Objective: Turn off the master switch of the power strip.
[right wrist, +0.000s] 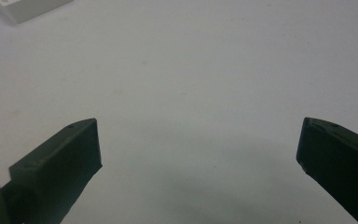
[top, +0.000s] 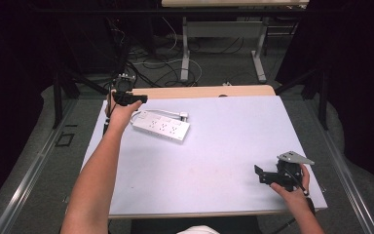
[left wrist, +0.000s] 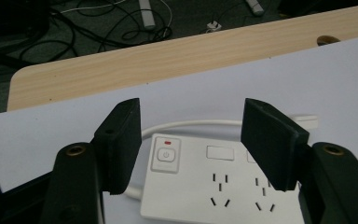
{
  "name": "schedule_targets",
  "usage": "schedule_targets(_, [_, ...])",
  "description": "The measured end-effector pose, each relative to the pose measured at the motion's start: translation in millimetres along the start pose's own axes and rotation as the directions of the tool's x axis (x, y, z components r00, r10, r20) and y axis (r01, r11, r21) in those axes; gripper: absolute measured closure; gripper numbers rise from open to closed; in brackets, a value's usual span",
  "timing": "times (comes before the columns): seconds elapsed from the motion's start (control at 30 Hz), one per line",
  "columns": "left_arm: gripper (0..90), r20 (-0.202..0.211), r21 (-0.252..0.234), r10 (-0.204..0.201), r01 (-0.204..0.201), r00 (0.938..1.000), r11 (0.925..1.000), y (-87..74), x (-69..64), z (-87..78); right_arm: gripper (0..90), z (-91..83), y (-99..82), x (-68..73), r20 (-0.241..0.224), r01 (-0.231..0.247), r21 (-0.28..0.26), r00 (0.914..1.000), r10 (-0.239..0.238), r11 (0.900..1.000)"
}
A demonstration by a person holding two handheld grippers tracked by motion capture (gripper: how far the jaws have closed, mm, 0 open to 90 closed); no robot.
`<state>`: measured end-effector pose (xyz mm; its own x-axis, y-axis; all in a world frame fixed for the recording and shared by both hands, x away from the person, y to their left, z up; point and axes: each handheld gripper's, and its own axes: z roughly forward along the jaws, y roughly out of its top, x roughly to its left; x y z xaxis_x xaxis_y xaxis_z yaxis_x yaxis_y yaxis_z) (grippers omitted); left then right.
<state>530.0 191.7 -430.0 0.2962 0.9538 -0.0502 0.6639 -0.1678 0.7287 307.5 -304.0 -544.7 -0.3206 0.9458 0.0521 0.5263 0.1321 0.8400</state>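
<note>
A white power strip [top: 161,126] lies at an angle on the far left part of the white table sheet [top: 224,151]. Its white cable loops behind it and ends in a plug [top: 184,116]. My left gripper [top: 129,98] hovers over the strip's left end, open. In the left gripper view the jaws of my left gripper [left wrist: 193,140] stand apart above the power strip [left wrist: 214,186], whose switch [left wrist: 166,156] shows between them, untouched. My right gripper [top: 262,174] rests low near the front right of the sheet, open and empty. In the right gripper view my right gripper [right wrist: 200,149] has bare sheet between its jaws, and a corner of the strip [right wrist: 23,7] shows at top left.
A strip of bare wooden tabletop [top: 199,91] runs along the far edge of the sheet. Beyond it, cables [top: 151,68] lie on the floor around another table's grey legs [top: 185,48]. Dark stands flank both sides.
</note>
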Motion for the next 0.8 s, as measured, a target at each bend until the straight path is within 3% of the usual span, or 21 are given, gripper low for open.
schedule_targets(0.1, [41.6, -0.006, 0.016, 0.007, -0.007, 1.0, 0.9999, 1.6, 2.2, 4.1, 0.0, 0.1, -0.2, 0.2, 0.002, 0.0, -0.002, 1.0, 0.0, 1.0])
schedule_targets(0.33, [49.2, -0.007, 0.041, -0.016, 0.017, 0.9998, 0.999, 1.3, 8.3, 15.0, 0.0, -0.6, -0.5, -1.1, -0.002, -0.005, 0.003, 1.0, 0.005, 1.0])
schedule_targets(0.53, [54.9, 0.003, 0.042, -0.065, 0.065, 0.9979, 0.997, -0.2, 12.3, 23.7, 0.0, -0.1, -0.7, -0.4, 0.0, -0.009, 0.008, 1.0, 0.009, 0.9999])
schedule_targets(0.8, [60.9, 0.0, 0.082, -0.079, 0.079, 0.9969, 0.9935, -3.8, 13.9, 34.1, 0.0, -0.3, -1.1, -1.6, 0.01, -0.005, -0.004, 0.9999, 0.005, 1.0])
